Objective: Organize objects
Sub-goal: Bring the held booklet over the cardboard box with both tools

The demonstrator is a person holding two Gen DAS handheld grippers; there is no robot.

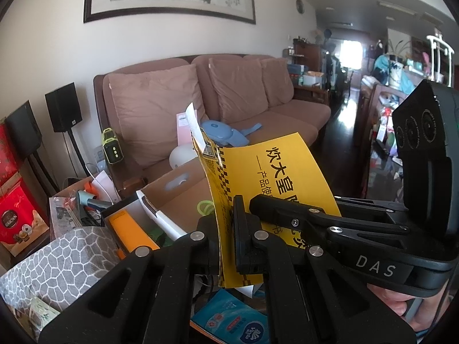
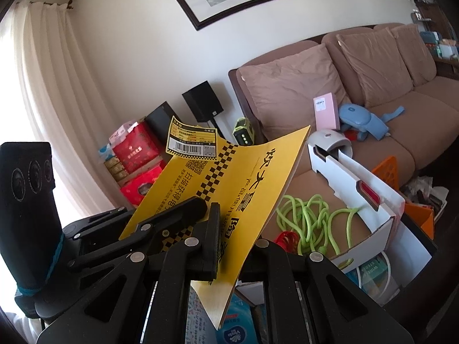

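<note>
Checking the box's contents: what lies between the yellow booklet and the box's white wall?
In the right wrist view, a tangle of green cord lies on the cardboard floor between the yellow booklet and the white wall, with something small and red beside it.

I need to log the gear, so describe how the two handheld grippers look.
Both are matte black plastic with scissor-like link bars joined by round silver pins. The right gripper carries white "DAS" lettering on its body and an upright black block with three round discs. The left gripper has the same block, tied round with teal cord.
</note>
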